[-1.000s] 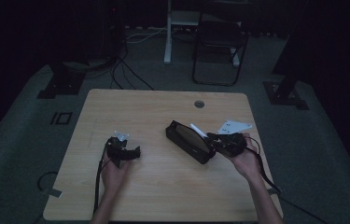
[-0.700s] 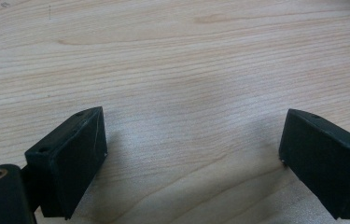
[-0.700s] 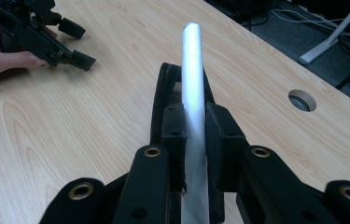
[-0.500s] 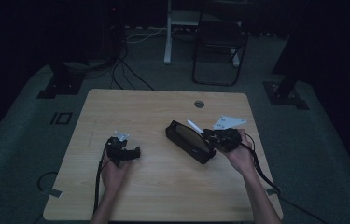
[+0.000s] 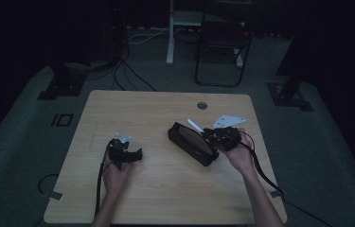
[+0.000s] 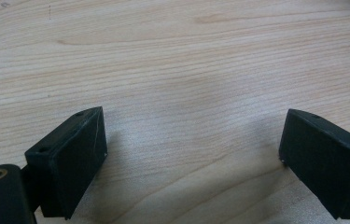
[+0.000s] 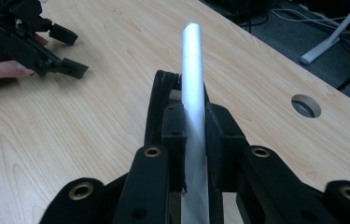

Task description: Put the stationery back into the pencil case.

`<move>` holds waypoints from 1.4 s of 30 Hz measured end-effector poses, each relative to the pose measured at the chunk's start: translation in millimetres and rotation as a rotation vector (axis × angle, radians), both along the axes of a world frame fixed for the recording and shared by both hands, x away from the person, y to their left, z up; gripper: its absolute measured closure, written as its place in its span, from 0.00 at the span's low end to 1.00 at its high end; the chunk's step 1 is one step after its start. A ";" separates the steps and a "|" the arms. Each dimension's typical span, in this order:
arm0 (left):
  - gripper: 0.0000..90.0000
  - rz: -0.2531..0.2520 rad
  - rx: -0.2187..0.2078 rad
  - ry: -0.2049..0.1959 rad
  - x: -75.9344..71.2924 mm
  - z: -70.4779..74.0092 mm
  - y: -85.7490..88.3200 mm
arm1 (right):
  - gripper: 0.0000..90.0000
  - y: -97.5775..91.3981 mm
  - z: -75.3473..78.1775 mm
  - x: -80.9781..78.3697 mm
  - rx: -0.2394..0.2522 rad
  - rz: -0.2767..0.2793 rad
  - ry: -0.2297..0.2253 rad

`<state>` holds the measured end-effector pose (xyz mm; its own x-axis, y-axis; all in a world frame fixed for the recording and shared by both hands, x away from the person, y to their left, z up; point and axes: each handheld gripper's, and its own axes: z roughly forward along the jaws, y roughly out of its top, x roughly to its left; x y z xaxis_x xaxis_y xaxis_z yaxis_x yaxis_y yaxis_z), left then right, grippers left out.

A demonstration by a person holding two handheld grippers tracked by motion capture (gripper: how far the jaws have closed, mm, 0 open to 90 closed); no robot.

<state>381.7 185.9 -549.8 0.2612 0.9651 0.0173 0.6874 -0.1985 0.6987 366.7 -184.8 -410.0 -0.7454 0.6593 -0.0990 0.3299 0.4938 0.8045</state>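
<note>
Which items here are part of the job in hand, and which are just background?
In use:
- right claw, shut on the white stick
- black case, open on the table by that claw
- left claw, open, resting on the table

Background:
- folding chair
- floor cables
- table's cable hole

Bare worktop (image 5: 165, 198) lies between my two hands; the black case (image 5: 193, 143) blocks passage beside my right hand-held gripper (image 5: 213, 135).

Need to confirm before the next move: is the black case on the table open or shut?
Open, it seems: in the high view the black case shows a brownish interior facing up. The right gripper holds a white pen beside it.
</note>
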 end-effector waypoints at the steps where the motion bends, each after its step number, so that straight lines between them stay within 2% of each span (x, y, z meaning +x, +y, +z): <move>1: 0.09 0.000 0.000 0.000 0.0 0.0 0.0 | 0.88 0.5 -0.3 0.8 0.002 0.000 0.000; 12: 0.09 0.000 0.000 0.001 0.0 0.1 0.0 | 0.88 5.8 -6.2 8.1 0.029 -0.009 0.016; 31: 0.09 0.001 -0.001 0.000 0.1 0.0 -0.1 | 0.88 18.0 -22.2 20.0 0.009 -0.015 0.051; 42: 0.09 0.001 -0.001 -0.003 0.2 -0.1 -0.2 | 0.88 22.3 -29.7 24.6 0.013 -0.024 0.073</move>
